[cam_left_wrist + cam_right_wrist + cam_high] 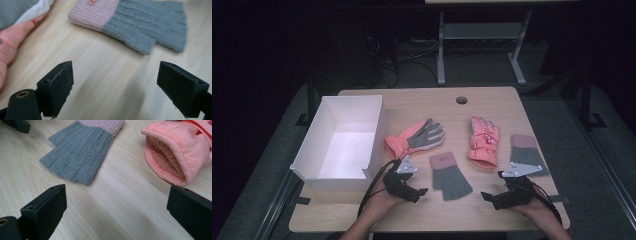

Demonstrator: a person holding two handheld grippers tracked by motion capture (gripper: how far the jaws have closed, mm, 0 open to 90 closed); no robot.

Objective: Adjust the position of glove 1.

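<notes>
Wooden surface (377, 210) holds a grey knit glove (450, 176) between both claws, lying long-ways, pink cuff far, fingers near. Left claw (424, 191) and right claw (484, 195) gape wide, holding nothing.

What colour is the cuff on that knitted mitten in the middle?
Pale pink cuff on a grey mitten; left gripper view shows it best.

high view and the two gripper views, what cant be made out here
- White box: high view, its near wall hides part of its floor.
- Right knit glove: high view, the right gripper covers its lower end.
- Pink ski glove: right gripper view, cut off by the top and right edges.
</notes>
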